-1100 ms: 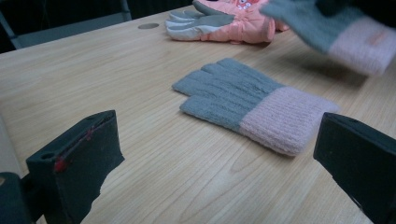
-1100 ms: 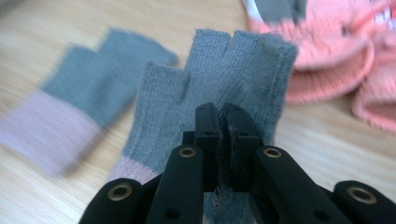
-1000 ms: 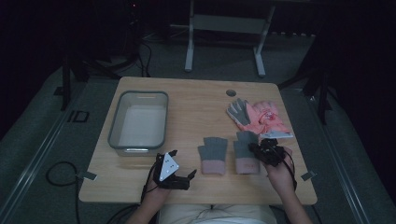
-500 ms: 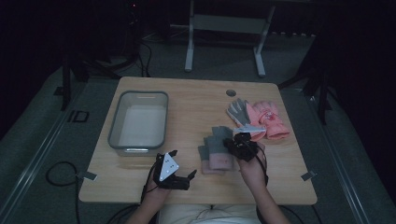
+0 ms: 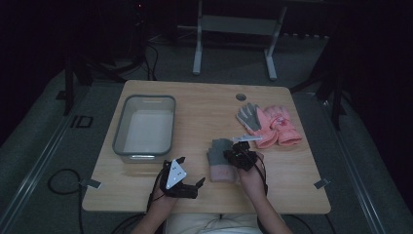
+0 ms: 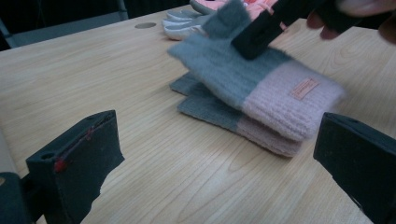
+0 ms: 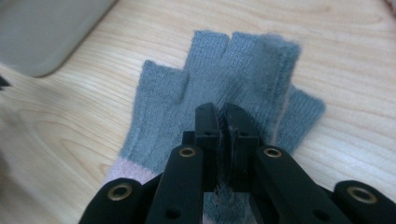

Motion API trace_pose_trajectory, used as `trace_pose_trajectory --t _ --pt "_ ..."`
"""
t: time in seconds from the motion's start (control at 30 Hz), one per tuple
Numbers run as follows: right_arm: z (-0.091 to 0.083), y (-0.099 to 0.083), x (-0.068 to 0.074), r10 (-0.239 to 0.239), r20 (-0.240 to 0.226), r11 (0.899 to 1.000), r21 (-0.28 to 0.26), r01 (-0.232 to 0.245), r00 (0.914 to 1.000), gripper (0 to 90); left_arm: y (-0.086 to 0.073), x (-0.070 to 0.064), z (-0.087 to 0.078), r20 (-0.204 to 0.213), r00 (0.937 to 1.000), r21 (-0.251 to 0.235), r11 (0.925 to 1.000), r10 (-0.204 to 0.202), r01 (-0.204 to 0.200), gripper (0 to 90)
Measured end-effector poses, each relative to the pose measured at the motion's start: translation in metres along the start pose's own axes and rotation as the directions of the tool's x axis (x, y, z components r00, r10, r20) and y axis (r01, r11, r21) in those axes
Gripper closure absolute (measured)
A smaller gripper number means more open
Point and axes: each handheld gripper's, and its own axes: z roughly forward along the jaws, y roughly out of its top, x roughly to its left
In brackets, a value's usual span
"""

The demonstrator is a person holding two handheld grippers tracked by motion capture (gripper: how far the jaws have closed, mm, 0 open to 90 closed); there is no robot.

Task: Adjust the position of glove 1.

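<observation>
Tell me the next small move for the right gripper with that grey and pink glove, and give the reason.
Probably lower the held glove and open the jaws. The right gripper is shut on its grey knit, and it hangs almost squarely over the matching glove on the table, so letting go there should stack the pair. The left gripper is open, off to the side.

Grey-and-pink knit gloves [image 6: 261, 88], pale wood table [image 6: 140, 154].

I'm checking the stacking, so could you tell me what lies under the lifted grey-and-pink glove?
Its matching glove lies flat on the table beneath the lifted glove, partly covered; its far side is hidden.
</observation>
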Motion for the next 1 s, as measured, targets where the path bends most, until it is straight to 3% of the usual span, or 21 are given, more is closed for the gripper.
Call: trace_pose_trajectory --t 0.13,0.43,0.57,0.73,0.83,0.97,1.0 --pt "0.012 -0.005 -0.004 -0.002 0.009 1.000 0.025 0.002 1.0000 84.6 0.000 0.000 0.000 0.001 1.0000 0.000 1.0000 -0.001 0.001 0.3" --pt "0.023 -0.011 -0.008 0.008 -0.001 1.000 0.023 -0.008 1.0000 80.0 0.000 0.001 0.001 0.037 0.9993 0.003 1.0000 -0.006 0.006 0.3" --pt "0.021 -0.014 -0.010 0.017 -0.014 1.000 -0.006 -0.017 0.9998 71.7 -0.001 -0.001 -0.001 0.050 0.9987 -0.028 0.9996 -0.006 0.007 0.3" --pt "0.006 -0.005 -0.016 0.001 -0.024 0.999 -0.046 -0.002 0.9997 67.4 0.002 -0.007 0.002 0.058 0.9982 -0.020 0.9997 -0.016 0.017 0.3" --pt "-0.003 0.001 -0.024 -0.017 -0.009 0.998 -0.063 0.016 0.9998 65.8 0.005 -0.011 0.003 0.129 0.9916 -0.009 0.9999 0.009 -0.008 1.3" --pt "-0.012 0.008 -0.039 -0.069 -0.016 0.993 -0.102 0.067 0.9975 65.0 0.014 -0.019 0.005 0.217 0.9759 -0.007 0.9997 0.025 -0.024 2.8" --pt "-0.012 0.008 -0.039 -0.069 -0.016 0.993 -0.102 0.067 0.9975 65.0 0.014 -0.019 0.005 0.217 0.9759 -0.007 0.9997 0.025 -0.024 2.8"
